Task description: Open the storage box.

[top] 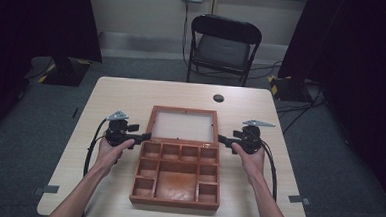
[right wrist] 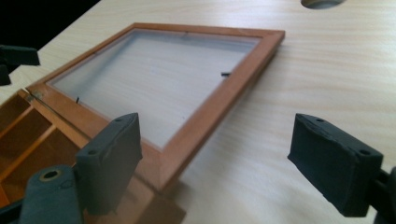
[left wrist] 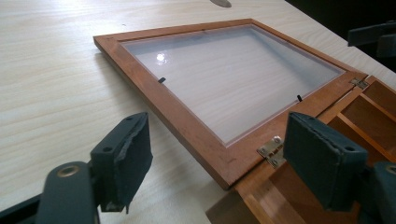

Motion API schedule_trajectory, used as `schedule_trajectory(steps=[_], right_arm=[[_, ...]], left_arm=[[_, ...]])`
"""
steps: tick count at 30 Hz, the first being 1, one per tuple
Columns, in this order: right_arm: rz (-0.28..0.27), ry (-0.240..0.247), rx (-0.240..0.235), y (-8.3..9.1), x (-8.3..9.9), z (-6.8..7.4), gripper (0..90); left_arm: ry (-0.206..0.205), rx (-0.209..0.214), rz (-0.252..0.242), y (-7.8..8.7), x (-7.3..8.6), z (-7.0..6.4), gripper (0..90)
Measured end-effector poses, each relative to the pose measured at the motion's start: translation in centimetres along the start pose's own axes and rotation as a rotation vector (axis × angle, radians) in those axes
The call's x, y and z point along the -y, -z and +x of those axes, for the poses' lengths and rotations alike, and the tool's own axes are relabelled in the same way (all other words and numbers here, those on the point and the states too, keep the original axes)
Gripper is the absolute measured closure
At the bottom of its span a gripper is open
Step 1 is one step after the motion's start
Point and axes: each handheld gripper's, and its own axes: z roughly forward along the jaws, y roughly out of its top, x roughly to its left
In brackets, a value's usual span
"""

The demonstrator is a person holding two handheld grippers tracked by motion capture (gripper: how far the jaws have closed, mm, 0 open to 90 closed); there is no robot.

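A brown wooden box (top: 177, 174) with several compartments lies open on the table, its glass-paned lid (top: 183, 124) folded back flat on the tabletop. My left gripper (top: 143, 135) is at the lid's left hinge corner, jaws open around the lid's frame corner (left wrist: 224, 163) and a brass hinge (left wrist: 271, 150). My right gripper (top: 223, 138) is at the lid's right hinge corner, open, with the frame corner (right wrist: 163, 163) near its left jaw. Neither holds anything. The lid's pane (right wrist: 149, 79) shows the table through it.
The light wood table (top: 121, 95) has a round cable hole (top: 218, 98) behind the lid. A black folding chair (top: 223, 47) stands beyond the far edge. Black curtains hang at both sides. Tape marks sit near the front corners (top: 46, 189).
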Motion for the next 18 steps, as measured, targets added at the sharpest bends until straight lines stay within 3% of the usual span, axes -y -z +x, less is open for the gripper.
schedule_trajectory(steps=[6,15,18], right_arm=[[0.008,0.010,0.037,2.0,1.2,-0.6,17.0],[0.012,0.006,0.076,5.9,3.1,-1.0,17.0],[0.048,0.016,0.086,6.8,4.0,-1.1,16.9]], left_arm=[[-0.027,-0.020,0.017,1.3,0.3,-0.2,23.9],[-0.023,-0.094,0.060,4.3,2.2,1.4,24.2],[-0.016,-0.122,0.075,5.2,2.9,1.6,24.1]])
